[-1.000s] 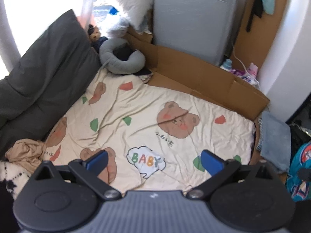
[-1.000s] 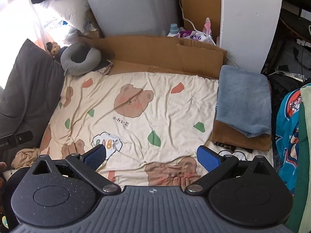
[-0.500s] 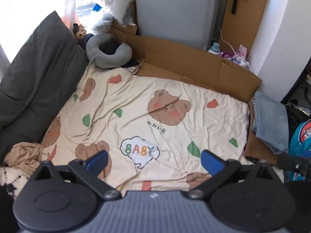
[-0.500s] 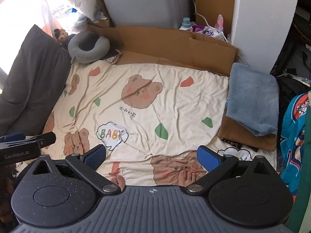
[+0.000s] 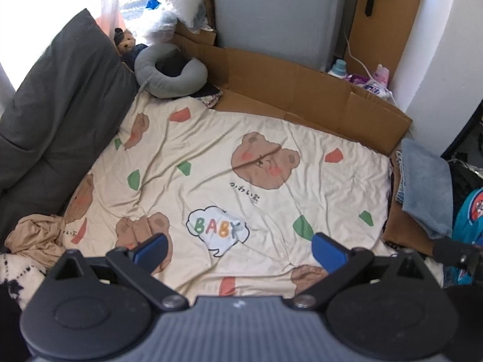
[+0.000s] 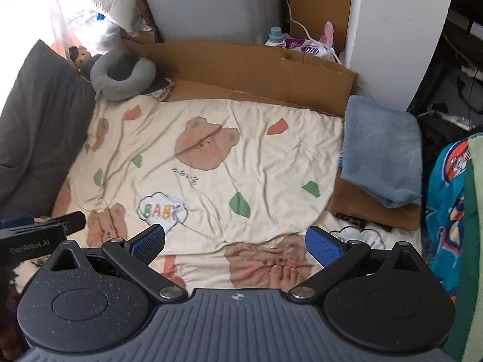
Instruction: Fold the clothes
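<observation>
A crumpled tan garment [image 5: 37,236] lies at the near left edge of the cream bear-print sheet [image 5: 211,163], beside a white knit piece with black marks [image 5: 13,271]. A folded blue-grey cloth [image 6: 382,150] rests on a brown folded piece [image 6: 377,214] at the sheet's right edge; the left wrist view also shows the blue-grey cloth [image 5: 425,190]. My left gripper [image 5: 240,249] hovers open above the sheet's near edge, holding nothing. My right gripper [image 6: 235,242] is open too, over the near edge of the sheet [image 6: 211,157]. The left gripper's tip [image 6: 45,226] shows at the left.
A dark grey cushion [image 5: 57,114] lines the left side. A grey neck pillow [image 5: 169,74] and a small teddy bear [image 5: 125,40] sit at the far left corner. Flattened cardboard [image 5: 302,93] borders the far edge. Teal patterned fabric [image 6: 446,199] hangs on the right.
Both grippers have drawn back and shifted, so more of the sheet and the right-hand folded pile shows. The left gripper's tip has come into the right wrist view. Both stayed open.
</observation>
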The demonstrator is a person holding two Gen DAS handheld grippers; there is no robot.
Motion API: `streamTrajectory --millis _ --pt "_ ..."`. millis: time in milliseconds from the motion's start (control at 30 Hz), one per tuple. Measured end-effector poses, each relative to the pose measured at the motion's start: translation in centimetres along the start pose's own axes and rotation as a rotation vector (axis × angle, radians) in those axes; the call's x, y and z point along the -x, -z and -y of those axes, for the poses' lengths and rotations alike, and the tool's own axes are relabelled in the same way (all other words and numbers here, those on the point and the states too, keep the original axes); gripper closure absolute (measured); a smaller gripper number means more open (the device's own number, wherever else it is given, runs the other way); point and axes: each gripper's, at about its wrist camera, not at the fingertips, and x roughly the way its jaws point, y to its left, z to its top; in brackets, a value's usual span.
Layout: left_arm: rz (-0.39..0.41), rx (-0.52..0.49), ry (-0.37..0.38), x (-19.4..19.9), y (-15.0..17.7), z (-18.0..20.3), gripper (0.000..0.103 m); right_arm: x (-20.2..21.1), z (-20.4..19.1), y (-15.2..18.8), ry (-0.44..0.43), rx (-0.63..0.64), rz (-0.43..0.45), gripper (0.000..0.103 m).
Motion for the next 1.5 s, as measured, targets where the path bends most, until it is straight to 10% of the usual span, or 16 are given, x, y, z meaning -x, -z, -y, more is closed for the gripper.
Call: streamTrajectory --millis 1500 --pt "0.029 -0.004 -0.045 -0.7 -0.2 0.1 0.001 -0.2 1.7 -0.3 -0.023 -0.016 0.013 0.001"
